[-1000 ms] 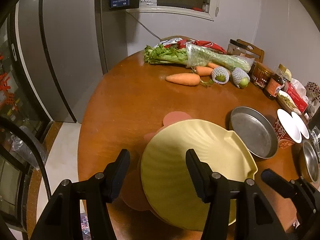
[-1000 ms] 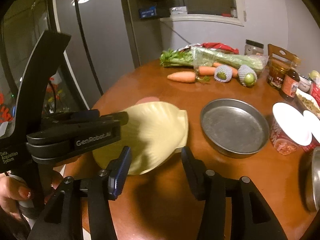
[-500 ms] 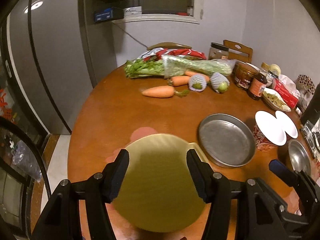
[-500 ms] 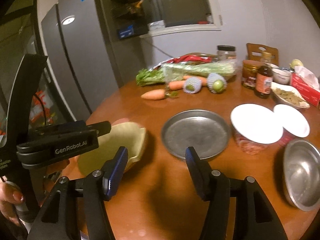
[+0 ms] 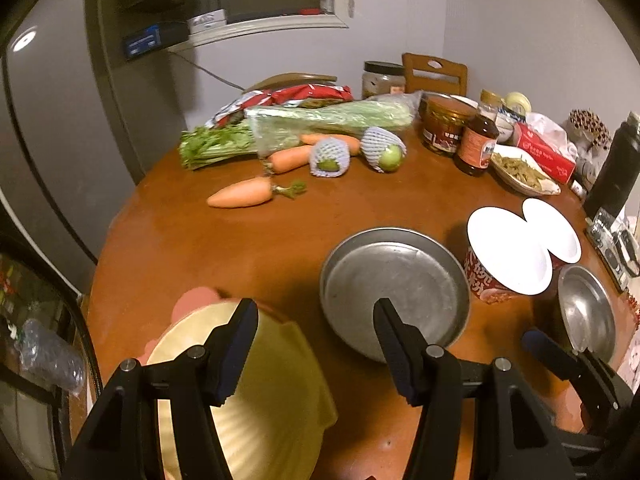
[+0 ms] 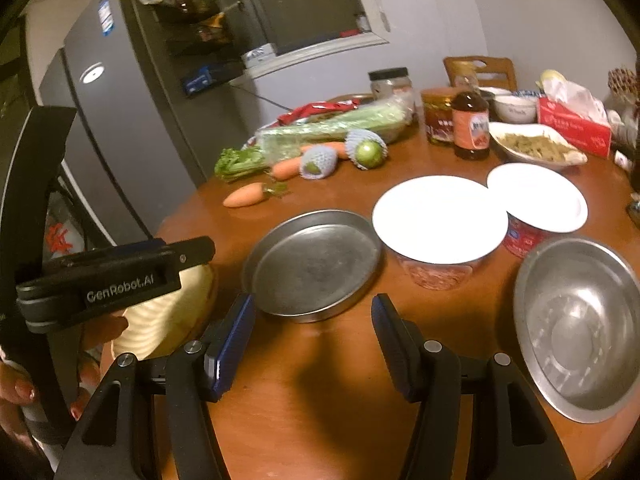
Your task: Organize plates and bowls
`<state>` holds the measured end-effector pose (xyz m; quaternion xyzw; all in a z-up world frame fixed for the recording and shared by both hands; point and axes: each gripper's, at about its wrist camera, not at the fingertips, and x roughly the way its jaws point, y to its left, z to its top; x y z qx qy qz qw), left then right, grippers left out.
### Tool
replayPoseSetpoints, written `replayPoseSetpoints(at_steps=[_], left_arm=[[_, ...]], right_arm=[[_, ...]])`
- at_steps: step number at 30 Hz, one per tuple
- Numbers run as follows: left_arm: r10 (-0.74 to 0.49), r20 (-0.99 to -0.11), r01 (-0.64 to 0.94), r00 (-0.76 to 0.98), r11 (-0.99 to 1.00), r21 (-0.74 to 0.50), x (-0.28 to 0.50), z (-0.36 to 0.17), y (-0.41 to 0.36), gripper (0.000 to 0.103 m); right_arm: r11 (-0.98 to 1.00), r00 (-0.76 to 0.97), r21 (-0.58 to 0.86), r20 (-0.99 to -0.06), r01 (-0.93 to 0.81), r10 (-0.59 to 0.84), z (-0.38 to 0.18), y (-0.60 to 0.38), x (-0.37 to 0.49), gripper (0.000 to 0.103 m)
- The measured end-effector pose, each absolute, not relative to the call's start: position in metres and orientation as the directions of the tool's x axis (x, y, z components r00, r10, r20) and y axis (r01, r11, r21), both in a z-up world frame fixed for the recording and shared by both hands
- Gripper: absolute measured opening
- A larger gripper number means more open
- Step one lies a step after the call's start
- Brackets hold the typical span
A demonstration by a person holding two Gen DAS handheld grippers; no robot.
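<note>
Lying under left gripper (image 5: 312,344): yellow plate (image 5: 264,400).

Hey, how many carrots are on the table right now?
3. One carrot lies alone toward the table's near side; two more carrots lie by the celery bag and netted fruits. Others could be hidden behind the bag.

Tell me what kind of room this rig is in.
Likely a home kitchen or dining corner: a grey refrigerator beside a round wooden table holding celery, carrots, sauce jars and metal dishes.
</note>
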<state>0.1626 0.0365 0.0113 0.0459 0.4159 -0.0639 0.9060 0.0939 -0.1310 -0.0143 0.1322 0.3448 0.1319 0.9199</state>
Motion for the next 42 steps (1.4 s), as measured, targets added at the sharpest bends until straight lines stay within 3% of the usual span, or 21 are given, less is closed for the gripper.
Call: replayPoseSetpoints(at_steps=[15, 24, 28, 29, 31, 35, 42], left_arm=[[-0.017, -0.841, 0.179, 0.540, 0.979, 0.095, 0.229, -0.021, 0.006, 0.060], [-0.032, -0.872, 0.173, 0.488, 0.983, 0.061, 0.247, -0.042, 0.008, 0.060], [-0.045, -0.885, 0.188, 0.464, 0.981, 0.049, 0.249, -0.051, 0.005, 0.047], [-0.048, -0.889, 0.193, 0.455, 0.980, 0.046, 0.250, -0.053, 0.004, 0.039], [-0.053, -0.890, 0.200, 0.454, 0.979, 0.044, 0.250, -0.054, 0.004, 0.036], [-0.048, -0.886, 0.196, 0.461, 0.979, 0.049, 0.248, -0.053, 0.007, 0.027], [-0.062, -0.873, 0.186, 0.484, 0.982, 0.034, 0.238, -0.042, 0.017, 0.027]], right_arm=[[0.918, 0.660, 0.389, -0.670, -0.078, 0.340, -0.044, -0.141, 0.134, 0.062], [0.915, 0.636, 0.397, -0.689, -0.069, 0.347, -0.051, -0.138, 0.151, 0.062], [0.914, 0.632, 0.397, -0.690, -0.078, 0.354, -0.054, -0.134, 0.157, 0.062], [0.914, 0.630, 0.397, -0.691, -0.079, 0.355, -0.054, -0.132, 0.159, 0.062], [0.914, 0.623, 0.397, -0.696, -0.083, 0.358, -0.056, -0.130, 0.162, 0.055], [0.921, 0.624, 0.380, -0.699, -0.090, 0.350, -0.058, -0.125, 0.164, 0.052], [0.923, 0.659, 0.371, -0.669, -0.106, 0.344, -0.046, -0.124, 0.159, 0.051]])
